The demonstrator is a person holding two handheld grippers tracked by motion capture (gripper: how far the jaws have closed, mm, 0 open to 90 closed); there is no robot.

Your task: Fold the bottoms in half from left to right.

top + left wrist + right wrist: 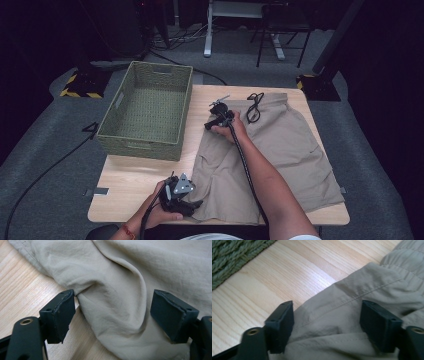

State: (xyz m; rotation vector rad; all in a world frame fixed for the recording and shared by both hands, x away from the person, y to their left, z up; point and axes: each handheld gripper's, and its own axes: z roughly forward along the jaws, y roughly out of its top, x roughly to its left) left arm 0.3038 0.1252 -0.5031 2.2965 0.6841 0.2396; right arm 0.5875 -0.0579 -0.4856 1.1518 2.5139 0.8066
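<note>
Hidden: shorts (pixel 280 150) near hem cut off by worktop (pixel 135 185) edge.
Left gripper (pixel 112 315): jaws wide, astride fold.
Right gripper (pixel 327 325): jaws wide, astride waistband, right of basket (pixel 147 110).

I see the woven basket (pixel 145 110) blocking the table's (pixel 130 182) far left. Bare wood remains free between it and the beige shorts (pixel 280 150), also along the near left edge before me.

Bright overhead light on the table (pixel 130 182), dark surroundings; close views slightly soft.
</note>
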